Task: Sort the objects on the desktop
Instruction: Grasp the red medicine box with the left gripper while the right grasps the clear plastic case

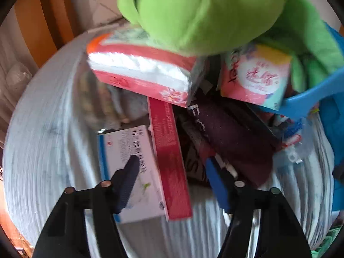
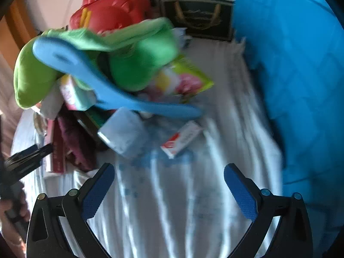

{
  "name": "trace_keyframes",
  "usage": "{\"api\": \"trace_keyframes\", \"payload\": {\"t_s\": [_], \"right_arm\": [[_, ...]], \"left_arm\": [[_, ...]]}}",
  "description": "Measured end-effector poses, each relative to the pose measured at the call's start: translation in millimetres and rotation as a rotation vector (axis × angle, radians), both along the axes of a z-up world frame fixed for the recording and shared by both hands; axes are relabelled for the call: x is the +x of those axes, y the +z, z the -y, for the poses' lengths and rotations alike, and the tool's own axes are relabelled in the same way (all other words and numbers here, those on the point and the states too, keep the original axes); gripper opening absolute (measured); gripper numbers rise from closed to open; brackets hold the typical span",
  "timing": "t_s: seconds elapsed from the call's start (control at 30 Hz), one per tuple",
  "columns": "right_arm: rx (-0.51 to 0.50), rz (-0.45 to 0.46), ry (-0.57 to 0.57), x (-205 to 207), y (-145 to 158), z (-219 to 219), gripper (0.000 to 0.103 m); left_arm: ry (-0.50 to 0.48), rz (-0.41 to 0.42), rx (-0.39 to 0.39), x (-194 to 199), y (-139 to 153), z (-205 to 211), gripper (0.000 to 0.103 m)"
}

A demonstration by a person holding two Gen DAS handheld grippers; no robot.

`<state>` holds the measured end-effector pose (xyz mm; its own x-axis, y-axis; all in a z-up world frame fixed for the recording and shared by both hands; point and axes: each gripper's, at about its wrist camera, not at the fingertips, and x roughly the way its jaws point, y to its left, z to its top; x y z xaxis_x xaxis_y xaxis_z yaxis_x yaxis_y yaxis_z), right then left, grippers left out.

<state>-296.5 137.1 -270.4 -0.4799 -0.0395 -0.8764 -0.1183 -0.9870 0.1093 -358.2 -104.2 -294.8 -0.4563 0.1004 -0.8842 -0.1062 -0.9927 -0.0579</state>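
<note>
The left gripper (image 1: 172,167) is pointing steeply down over a heap of clutter lying on a pale striped cloth (image 1: 43,150), its jaws standing partly open with a long red box (image 1: 169,161) lying between the two fingers; whether either pad is pressing on that box I cannot tell, since the picture is blurred. One dark fingertip is showing over a white medicine box (image 1: 129,172) with blue edging, which is sitting just beside the red box and partly under it. Further up the heap a pink-and-white tissue pack (image 1: 139,71) is lying tilted, and a green plush toy (image 1: 204,15) is sitting on top of it (filling most of the upper view). A smaller pink packet (image 1: 255,77) is leaning beside a blue plastic piece (image 1: 305,101), and a dark maroon cloth (image 1: 232,137) is spreading out under them. The right gripper (image 2: 169,185) is hanging over a bare stretch of the same cloth, its blue-padded jaws standing wide apart and holding nothing. Ahead of it a small red-and-white packet (image 2: 182,139) is lying flat, apart from both fingers, near a pale blue block (image 2: 122,131). A red plastic case (image 2: 111,10) is sitting behind the pile, and a large blue bag (image 2: 290,75) is filling the right side.
</note>
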Motion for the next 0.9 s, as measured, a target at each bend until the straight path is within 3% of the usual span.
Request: {"api": "trace_keyframes", "payload": {"t_s": [0.03,0.1,0.17,0.33,0.4,0.47,0.57,0.7,0.9], "right_arm": [[-0.013,0.004,0.014,-5,-3,7,0.103],[-0.033,0.003,0.029,-13,-9,18,0.103],[-0.061,0.002,0.038,-25,-16,28,0.103],[-0.075,-0.024,0.037,-54,-29,48,0.101],[-0.057,-0.021,0.030,-63,-37,53,0.083],[-0.040,-0.009,0.024,-68,-44,54,0.049],[-0.021,-0.022,0.014,-61,-43,49,0.035],[-0.029,-0.054,0.042,-35,-29,39,0.034],[-0.039,-0.135,0.069,3,11,21,0.034]], "left_arm": [[0.008,0.012,-0.002,-7,-8,-2,0.056],[0.011,0.034,-0.001,-14,-17,-4,0.032],[0.024,0.055,-0.020,-17,-25,-5,0.026],[0.030,0.047,0.015,2,-22,-2,0.024],[0.020,0.053,0.016,14,-20,-2,0.024],[0.004,0.051,0.019,31,-15,-2,0.024],[-0.025,0.041,0.008,54,-6,-5,0.024],[-0.049,0.024,-0.003,75,10,-12,0.024],[-0.076,-0.066,0.038,87,53,-23,0.024]]}}
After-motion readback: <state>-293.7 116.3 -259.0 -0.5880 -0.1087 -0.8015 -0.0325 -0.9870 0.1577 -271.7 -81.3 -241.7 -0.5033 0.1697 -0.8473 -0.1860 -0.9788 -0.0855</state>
